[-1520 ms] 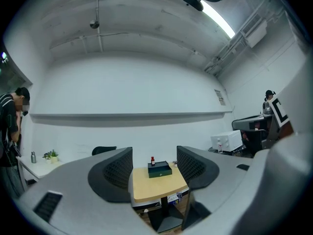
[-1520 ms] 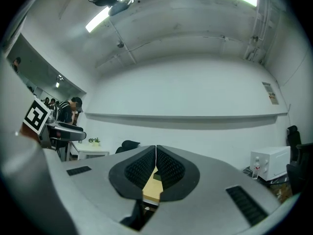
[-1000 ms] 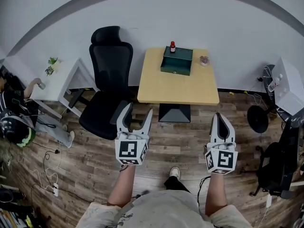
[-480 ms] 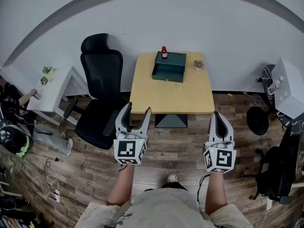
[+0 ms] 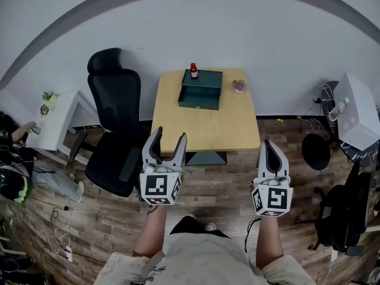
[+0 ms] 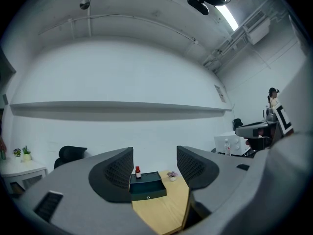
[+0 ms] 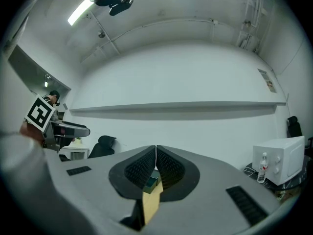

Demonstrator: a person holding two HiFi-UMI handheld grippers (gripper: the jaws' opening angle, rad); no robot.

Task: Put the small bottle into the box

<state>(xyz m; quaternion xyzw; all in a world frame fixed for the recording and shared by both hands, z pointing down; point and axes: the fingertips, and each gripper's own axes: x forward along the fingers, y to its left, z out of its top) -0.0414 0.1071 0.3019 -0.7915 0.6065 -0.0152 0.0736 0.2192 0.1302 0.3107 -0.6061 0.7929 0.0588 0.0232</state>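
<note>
- Small bottle (image 5: 193,70) — red cap, upright at the far left corner of the box.
- Box (image 5: 200,97) — dark green, at the far end of the wooden surface (image 5: 205,129).
- Left tongs (image 5: 170,134) — apart, empty, well short of the box.
- Right tongs (image 5: 268,142) — together, nothing between them.
- Office chair (image 5: 113,129) — black, left of the surface.

No text is legible anywhere, not even on the small bottle (image 5: 193,71) or the box (image 5: 200,91).
</note>
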